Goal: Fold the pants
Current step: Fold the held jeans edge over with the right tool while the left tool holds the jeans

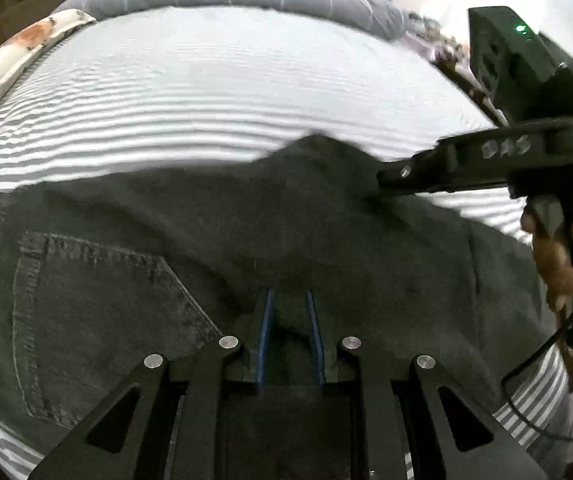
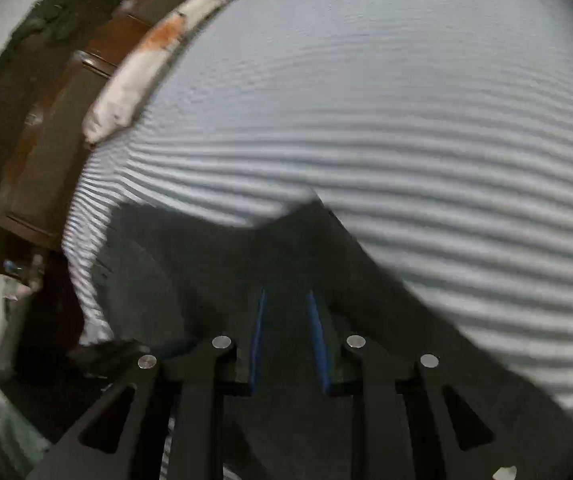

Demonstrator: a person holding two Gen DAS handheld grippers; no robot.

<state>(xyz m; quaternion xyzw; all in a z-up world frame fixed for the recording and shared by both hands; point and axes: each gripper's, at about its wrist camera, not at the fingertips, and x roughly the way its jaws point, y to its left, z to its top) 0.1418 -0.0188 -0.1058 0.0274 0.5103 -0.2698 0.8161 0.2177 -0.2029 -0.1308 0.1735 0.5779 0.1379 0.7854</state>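
Dark grey denim pants (image 1: 174,248) on a bed (image 1: 222,92) covered with a grey-and-white striped sheet. The garment lies across the near part of the bed, nearer the cameras than the pillow (image 1: 18,60), which sits at the bed's far left edge. In the left wrist view its long axis runs roughly left to right; which end is the waist cannot be told with certainty. A stitched back pocket (image 1: 98,312) faces up on the left portion, its point turned toward the left gripper (image 1: 290,320). The cloth is matte and creased, with pale topstitching along the pocket and seam; a raised fold peaks toward the far side of the bed.

Left gripper: jaws narrowly set, blue pads pressing a fold of the pants between them. Right gripper (image 2: 288,320): seen in the blurred right wrist view with jaws narrowly set and dark cloth between the blue pads; whether the pads press it cannot be told. In the left wrist view it reaches over the pants from the right, held in a hand (image 1: 558,264).
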